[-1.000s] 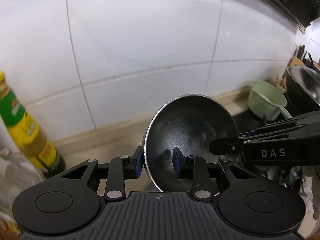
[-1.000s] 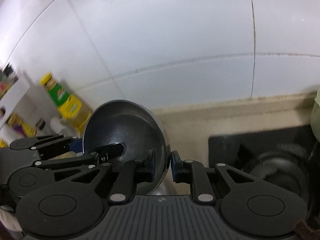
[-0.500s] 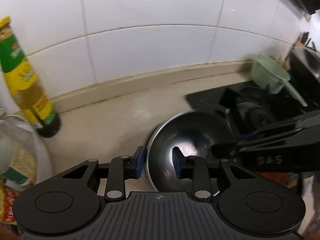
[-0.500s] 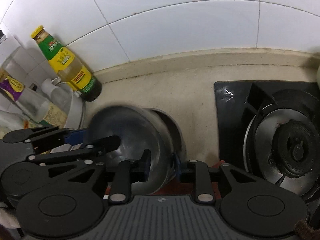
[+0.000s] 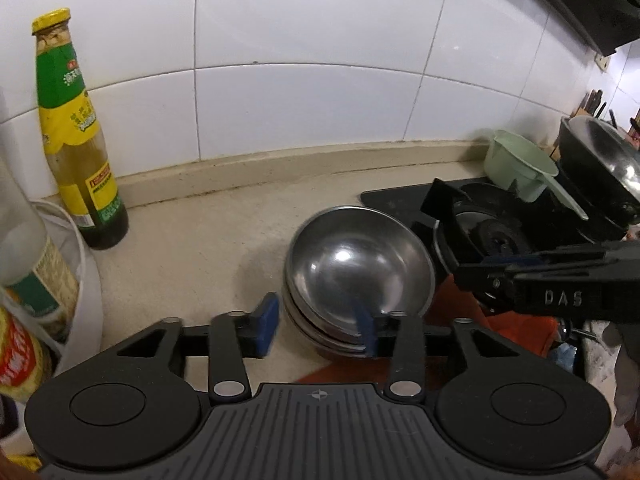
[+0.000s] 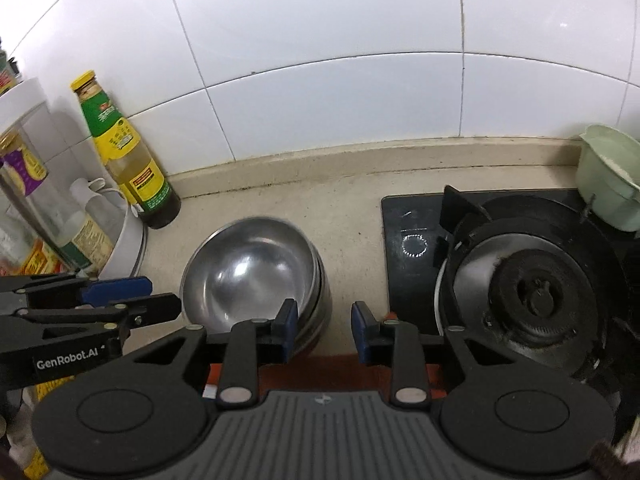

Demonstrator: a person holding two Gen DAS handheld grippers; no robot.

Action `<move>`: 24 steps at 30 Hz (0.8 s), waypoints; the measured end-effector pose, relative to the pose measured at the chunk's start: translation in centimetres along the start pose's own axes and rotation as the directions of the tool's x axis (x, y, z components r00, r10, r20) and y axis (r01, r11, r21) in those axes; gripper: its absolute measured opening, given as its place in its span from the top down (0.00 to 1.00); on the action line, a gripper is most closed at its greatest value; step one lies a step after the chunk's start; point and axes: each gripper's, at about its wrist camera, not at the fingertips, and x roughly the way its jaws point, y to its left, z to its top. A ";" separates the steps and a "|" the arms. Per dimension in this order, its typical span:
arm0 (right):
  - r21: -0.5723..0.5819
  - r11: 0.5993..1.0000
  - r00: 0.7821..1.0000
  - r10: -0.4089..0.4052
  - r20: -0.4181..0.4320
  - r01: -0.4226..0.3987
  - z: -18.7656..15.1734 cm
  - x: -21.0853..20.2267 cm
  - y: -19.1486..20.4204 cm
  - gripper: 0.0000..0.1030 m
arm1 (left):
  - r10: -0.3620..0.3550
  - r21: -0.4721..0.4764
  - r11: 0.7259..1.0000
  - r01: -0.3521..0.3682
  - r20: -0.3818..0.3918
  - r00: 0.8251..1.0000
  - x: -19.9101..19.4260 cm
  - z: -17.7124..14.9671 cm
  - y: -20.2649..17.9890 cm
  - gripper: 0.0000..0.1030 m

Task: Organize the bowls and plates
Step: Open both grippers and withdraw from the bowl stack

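Observation:
A stack of steel bowls [image 5: 360, 276] sits on the beige counter, also in the right wrist view [image 6: 256, 276]. My left gripper [image 5: 318, 324] is open, its jaws straddling the near left rim of the stack without gripping it. My right gripper [image 6: 324, 332] is open, its jaws astride the stack's near right rim. The right gripper shows from the side in the left wrist view [image 5: 540, 284], and the left one in the right wrist view [image 6: 120, 304].
A green-and-yellow sauce bottle [image 5: 76, 144] stands by the tiled wall at left, beside a white bin of jars [image 6: 120, 236]. A black gas stove [image 6: 524, 292] lies right of the bowls. A pale green scoop [image 5: 520, 168] and a black wok [image 5: 600, 172] stand beyond it.
Both grippers lowered the steel bowl from an upright tilt onto the stack on the counter. Both then opened and let go of it.

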 end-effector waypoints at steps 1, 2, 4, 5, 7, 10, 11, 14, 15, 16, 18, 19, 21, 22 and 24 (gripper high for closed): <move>-0.003 1.000 1.000 -0.003 0.005 0.003 -0.4 -0.2 0.1 0.73 | -0.004 -0.004 1.000 0.004 0.012 1.000 -0.2 -0.4 -0.2 0.44; -0.006 1.000 1.000 -0.008 0.010 0.008 -1.0 -0.5 0.2 0.72 | 0.000 -0.002 1.000 0.000 0.023 1.000 -0.4 -0.7 -0.3 0.42; -0.012 1.000 1.000 -0.010 0.014 0.010 -2.0 -0.8 0.3 0.71 | 0.019 0.010 1.000 -0.019 0.042 0.999 -0.8 -1.3 -0.7 0.34; -0.011 1.000 1.000 -0.009 0.014 0.009 -2.4 -1.0 0.3 0.71 | 0.022 0.011 1.000 -0.023 0.046 0.999 -0.9 -1.5 -0.8 0.31; 0.008 1.000 1.000 0.007 0.011 -0.007 -3.0 -1.2 0.1 0.71 | 0.015 0.011 1.000 -0.016 0.041 0.999 -0.9 -1.8 -0.9 0.30; 0.021 0.999 1.000 0.025 0.004 -0.025 -3.9 -1.2 0.1 0.70 | 0.028 0.009 1.000 -0.028 0.029 0.999 -0.7 -2.3 -1.0 0.29; 0.022 0.999 1.000 0.030 0.003 -0.030 -4.1 -1.2 0.1 0.70 | 0.033 0.010 0.999 -0.033 0.031 0.999 -0.8 -2.5 -1.1 0.28; 0.027 0.999 0.999 0.047 0.001 -0.047 -4.6 -1.3 0.1 0.69 | 0.045 0.014 0.999 -0.046 0.037 0.998 -1.1 -2.9 -1.5 0.25; 0.030 0.998 0.999 0.052 0.001 -0.052 -4.7 -1.3 0.1 0.69 | 0.051 0.021 0.998 -0.052 0.041 0.998 -1.2 -3.1 -1.6 0.25; 0.031 0.998 0.998 0.055 0.002 -0.055 -4.8 -1.3 0.1 0.68 | 0.061 0.030 0.998 -0.062 0.046 0.997 -1.4 -3.2 -1.9 0.24; 0.032 0.998 0.998 0.058 0.005 -0.058 -5.1 -1.4 0.1 0.67 | 0.073 0.036 0.996 -0.076 0.054 0.996 -1.7 -3.3 -2.2 0.20; 0.035 0.998 0.998 0.060 0.007 -0.060 -5.2 -1.4 0.1 0.66 | 0.079 0.041 0.996 -0.082 0.067 0.995 -2.0 -3.4 -2.4 0.20; 0.035 0.997 0.998 0.066 0.010 -0.066 -5.3 -1.6 0.1 0.66 | 0.102 0.050 0.993 -0.107 0.087 0.991 -2.4 -3.4 -2.8 0.18; 0.035 0.997 0.998 0.067 0.015 -0.068 -5.4 -1.8 0.2 0.66 | 0.115 0.054 0.991 -0.120 0.097 0.989 -2.7 -3.4 -3.0 0.16; 0.033 0.997 0.997 0.068 0.025 -0.069 -5.4 -2.0 0.3 0.66 | 0.127 0.057 0.989 -0.134 0.116 0.985 -3.0 -3.4 -3.3 0.16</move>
